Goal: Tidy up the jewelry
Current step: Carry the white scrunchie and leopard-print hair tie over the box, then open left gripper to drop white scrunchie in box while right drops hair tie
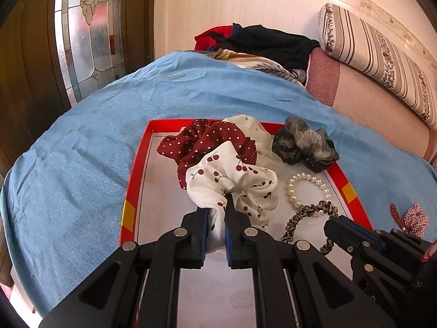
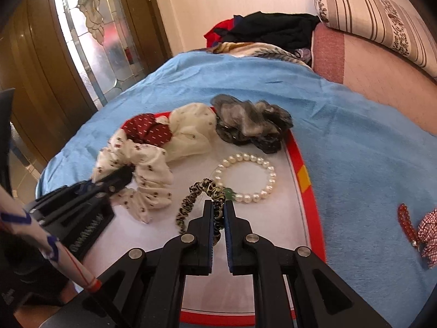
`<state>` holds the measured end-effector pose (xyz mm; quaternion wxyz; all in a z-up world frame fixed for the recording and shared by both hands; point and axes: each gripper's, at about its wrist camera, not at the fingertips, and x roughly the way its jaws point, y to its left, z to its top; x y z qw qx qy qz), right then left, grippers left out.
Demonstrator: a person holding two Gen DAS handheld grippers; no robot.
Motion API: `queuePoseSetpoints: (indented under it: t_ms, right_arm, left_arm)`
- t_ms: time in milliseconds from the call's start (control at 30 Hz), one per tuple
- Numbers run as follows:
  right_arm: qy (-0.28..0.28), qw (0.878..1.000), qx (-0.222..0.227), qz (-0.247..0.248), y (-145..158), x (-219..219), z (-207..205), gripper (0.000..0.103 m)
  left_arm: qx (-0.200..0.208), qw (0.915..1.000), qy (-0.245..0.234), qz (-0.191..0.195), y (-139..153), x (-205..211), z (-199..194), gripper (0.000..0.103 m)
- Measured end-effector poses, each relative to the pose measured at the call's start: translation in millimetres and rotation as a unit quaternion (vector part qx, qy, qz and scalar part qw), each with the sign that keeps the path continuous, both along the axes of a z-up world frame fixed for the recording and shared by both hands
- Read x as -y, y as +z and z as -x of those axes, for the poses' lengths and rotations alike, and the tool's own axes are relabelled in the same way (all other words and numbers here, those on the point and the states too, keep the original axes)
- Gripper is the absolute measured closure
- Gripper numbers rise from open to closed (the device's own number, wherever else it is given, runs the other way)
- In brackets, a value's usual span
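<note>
A red-rimmed tray with a white floor lies on a blue blanket. My left gripper is shut on a white cherry-print scrunchie over the tray; it also shows in the right wrist view. My right gripper is shut on a thin leopard-print hair tie, also seen in the left wrist view. In the tray lie a pearl bracelet, a dark red dotted scrunchie, a cream scrunchie and a grey-black scrunchie.
A red bead bracelet and a red checked scrunchie lie on the blue blanket right of the tray. Piled clothes and a striped bolster sit at the far end. A glass door stands left.
</note>
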<state>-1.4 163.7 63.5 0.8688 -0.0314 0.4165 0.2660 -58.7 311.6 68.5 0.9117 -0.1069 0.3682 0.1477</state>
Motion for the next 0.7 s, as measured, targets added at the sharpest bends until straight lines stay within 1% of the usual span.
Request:
queuePoseSetpoints:
  t_ms: [133,233,300,467,533,633,700]
  right_arm:
    - [-0.005,1.0,-0.01,-0.003,-3.3,6.7,-2.9,0.093]
    - [-0.005,1.0,-0.007,-0.003,-1.1,8.5,-1.5,0.087]
    - [-0.006,1.0,-0.003,-0.002,1.2,9.6,0.2,0.08]
    - [-0.007,1.0,0.007,-0.006,9.7,15.2,5.5,0.08]
    - [-0.009,1.0,0.012,-0.009,15.4,21.3,8.4,0.08]
    - [-0.014,1.0,0.021,-0.011,24.4,35.4,13.7,0.08]
    - [-0.016,0.999,0.028,-0.005,29.3,47.1,17.6,0.076]
  left_arm:
    - [0.001,1.0,0.001,0.0,0.7,0.6,-1.2,0.087]
    - [0.005,1.0,0.002,-0.001,2.2,1.2,-1.0,0.084]
    - [0.009,1.0,0.002,-0.003,4.2,2.5,-0.2,0.082]
    - [0.026,0.9996,-0.003,-0.007,12.0,8.4,2.7,0.079]
    - [0.038,0.9992,-0.005,-0.01,17.3,11.5,3.9,0.075]
    - [0.061,0.9979,-0.012,-0.021,28.0,21.6,5.8,0.071]
    - [0.074,0.9967,-0.02,-0.024,34.3,30.4,6.4,0.069]
